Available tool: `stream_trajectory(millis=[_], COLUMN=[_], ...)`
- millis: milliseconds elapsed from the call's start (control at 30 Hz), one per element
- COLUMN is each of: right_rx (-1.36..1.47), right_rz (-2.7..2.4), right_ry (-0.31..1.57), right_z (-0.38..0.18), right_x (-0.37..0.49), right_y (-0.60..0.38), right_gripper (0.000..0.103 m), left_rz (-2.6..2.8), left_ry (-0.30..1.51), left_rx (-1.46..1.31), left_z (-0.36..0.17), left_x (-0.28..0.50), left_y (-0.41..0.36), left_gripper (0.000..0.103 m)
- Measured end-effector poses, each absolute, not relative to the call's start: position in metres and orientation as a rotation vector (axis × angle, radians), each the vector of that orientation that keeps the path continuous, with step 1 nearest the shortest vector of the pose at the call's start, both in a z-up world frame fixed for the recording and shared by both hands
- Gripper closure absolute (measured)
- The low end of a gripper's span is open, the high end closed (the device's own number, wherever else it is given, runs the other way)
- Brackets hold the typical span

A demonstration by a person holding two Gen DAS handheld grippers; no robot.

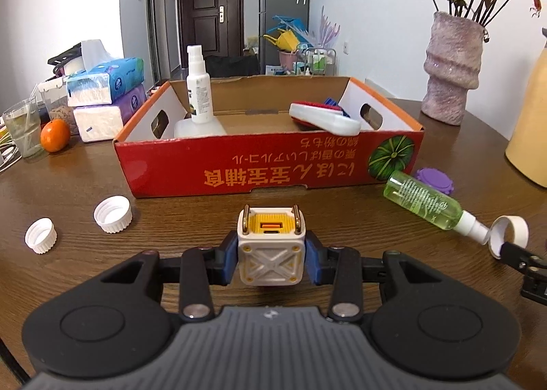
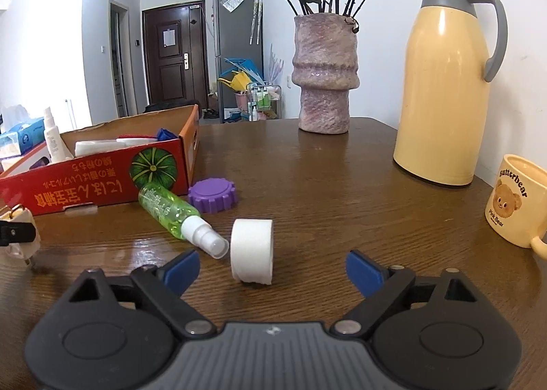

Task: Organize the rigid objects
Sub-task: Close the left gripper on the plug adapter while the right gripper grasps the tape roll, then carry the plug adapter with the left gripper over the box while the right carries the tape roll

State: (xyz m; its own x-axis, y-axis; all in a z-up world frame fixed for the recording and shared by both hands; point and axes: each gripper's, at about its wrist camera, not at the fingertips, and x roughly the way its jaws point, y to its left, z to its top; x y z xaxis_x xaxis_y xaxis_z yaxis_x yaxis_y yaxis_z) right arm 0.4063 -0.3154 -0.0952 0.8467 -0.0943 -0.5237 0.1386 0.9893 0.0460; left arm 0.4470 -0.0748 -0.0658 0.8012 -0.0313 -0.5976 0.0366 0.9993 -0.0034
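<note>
My left gripper [image 1: 271, 258] is shut on a white and yellow cube charger [image 1: 271, 250], held just above the table in front of the red cardboard box [image 1: 270, 164]. The charger also shows at the left edge of the right wrist view [image 2: 20, 232]. My right gripper [image 2: 271, 268] is open around a white tape roll [image 2: 252, 250] standing on edge on the table. A green spray bottle [image 2: 171, 212] lies beside the roll, and a purple lid [image 2: 212, 194] lies behind it. The box holds a white pump bottle [image 1: 199, 89] and a white and red case [image 1: 324, 116].
Two white caps [image 1: 112, 213] [image 1: 41, 235] lie on the table at left. An orange [image 1: 54, 135], a glass [image 1: 22, 132] and tissue packs [image 1: 102, 89] stand behind them. A pink vase [image 2: 326, 75], a yellow thermos [image 2: 444, 82] and a bear mug [image 2: 516, 200] stand at right.
</note>
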Motion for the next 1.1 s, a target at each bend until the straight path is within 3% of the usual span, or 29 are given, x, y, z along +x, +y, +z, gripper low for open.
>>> stream_trajectory(millis=[267,367,433,567,1100], right_rx=[0.095,0.101,0.108,0.114,0.097], right_rz=[-0.127,-0.127,-0.125,-0.114,-0.113], right_ry=[0.561,0.569,0.576,0.578,0.462], right_z=[-0.097,-0.098,-0.098,-0.099,-0.09], right_x=[0.414,0.416,0.418,0.418,0.399], right_y=[-0.314,-0.314,-0.315,-0.315,-0.305], right_gripper=[0.027,0.045,0.062,0.078,0.079], left_rz=[-0.05,-0.057,-0.059,-0.061,-0.065], left_ry=[0.603,0.597,0.592,0.582,0.565], left_rx=[0.009,0.012,0.011,0.01,0.008], left_z=[-0.056,-0.055,-0.054,-0.052,-0.048], left_x=[0.436,0.433,0.432,0.428,0.422], left_y=[-0.077,-0.078,-0.078,-0.078,-0.076], left_gripper=[0.063,0.063,0.063,0.063,0.063])
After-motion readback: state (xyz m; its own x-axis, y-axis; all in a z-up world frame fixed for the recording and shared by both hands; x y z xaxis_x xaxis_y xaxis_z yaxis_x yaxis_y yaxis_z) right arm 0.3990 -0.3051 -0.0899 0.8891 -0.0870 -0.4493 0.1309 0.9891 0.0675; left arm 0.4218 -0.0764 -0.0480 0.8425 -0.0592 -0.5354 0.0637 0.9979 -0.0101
